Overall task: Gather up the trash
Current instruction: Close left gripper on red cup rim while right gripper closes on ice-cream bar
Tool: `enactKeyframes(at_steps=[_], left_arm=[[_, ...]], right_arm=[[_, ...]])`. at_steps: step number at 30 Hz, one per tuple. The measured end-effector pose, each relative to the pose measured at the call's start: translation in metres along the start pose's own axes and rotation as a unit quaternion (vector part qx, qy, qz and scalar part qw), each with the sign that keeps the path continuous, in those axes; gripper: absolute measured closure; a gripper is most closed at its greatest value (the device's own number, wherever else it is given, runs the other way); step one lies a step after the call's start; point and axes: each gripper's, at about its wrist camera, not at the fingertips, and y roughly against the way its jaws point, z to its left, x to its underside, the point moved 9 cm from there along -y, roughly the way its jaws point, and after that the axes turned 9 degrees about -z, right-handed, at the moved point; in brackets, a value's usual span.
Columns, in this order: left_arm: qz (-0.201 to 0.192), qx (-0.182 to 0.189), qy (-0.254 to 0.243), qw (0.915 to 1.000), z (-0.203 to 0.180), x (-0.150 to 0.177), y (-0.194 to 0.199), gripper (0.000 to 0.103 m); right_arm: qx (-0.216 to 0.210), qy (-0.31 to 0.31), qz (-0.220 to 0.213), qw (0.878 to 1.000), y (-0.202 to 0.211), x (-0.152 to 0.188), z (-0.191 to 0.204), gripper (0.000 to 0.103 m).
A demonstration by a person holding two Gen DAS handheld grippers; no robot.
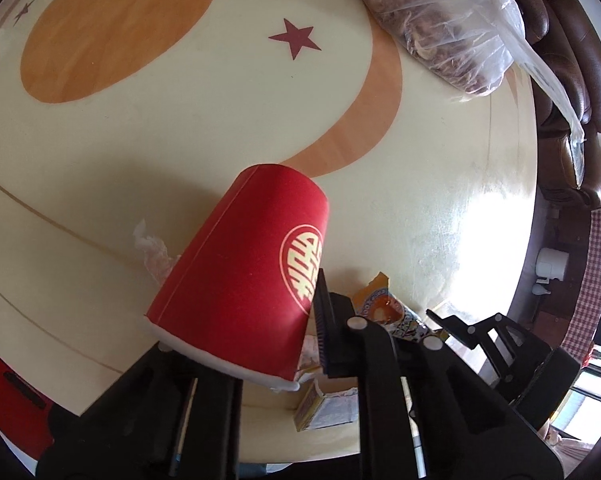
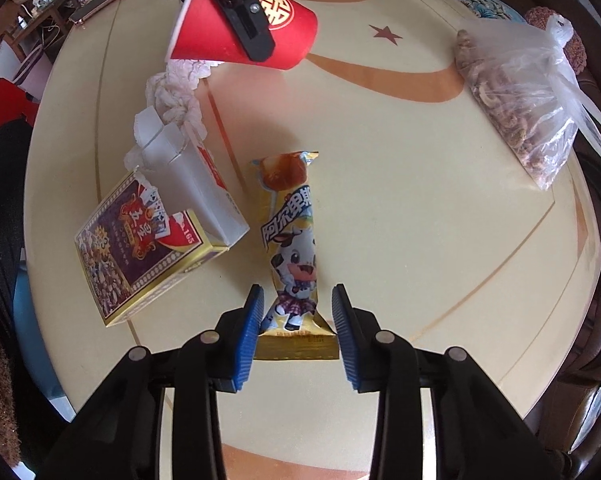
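Gathering litter off the round table, the left gripper is clamped on a tilted red paper cup held above it, while the right gripper brackets the snack wrapper's near end, pads apparently not yet pressing, so the next move calls for pinching before lifting.

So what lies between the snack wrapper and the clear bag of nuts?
Nothing: in the right wrist view, only bare table separates the snack wrapper from the clear bag.

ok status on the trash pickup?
Left gripper shut on red cup, tilted off table. Right gripper open, straddling snack wrapper. Nothing blocking.
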Motion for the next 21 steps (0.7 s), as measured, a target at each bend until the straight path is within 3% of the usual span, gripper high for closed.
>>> enactKeyframes(at_steps=[8, 17, 21], left_arm=[[-0.016, -0.004, -0.046, 0.9988, -0.007, 0.013, 0.018, 0.096], [-0.029, -0.012, -0.075, 0.9967, -0.008, 0.019, 0.036, 0.097], [-0.039, -0.011, -0.083, 0.9957, -0.004, 0.018, 0.051, 0.097]], right_arm=[[0.066, -0.073, -0.017, 0.995, 0.022, 0.016, -0.025, 0.068], [0.137, -0.176, -0.034, 0.974, 0.039, 0.028, -0.023, 0.068], [0.146, -0.193, -0.042, 0.969, 0.049, 0.025, -0.019, 0.073]])
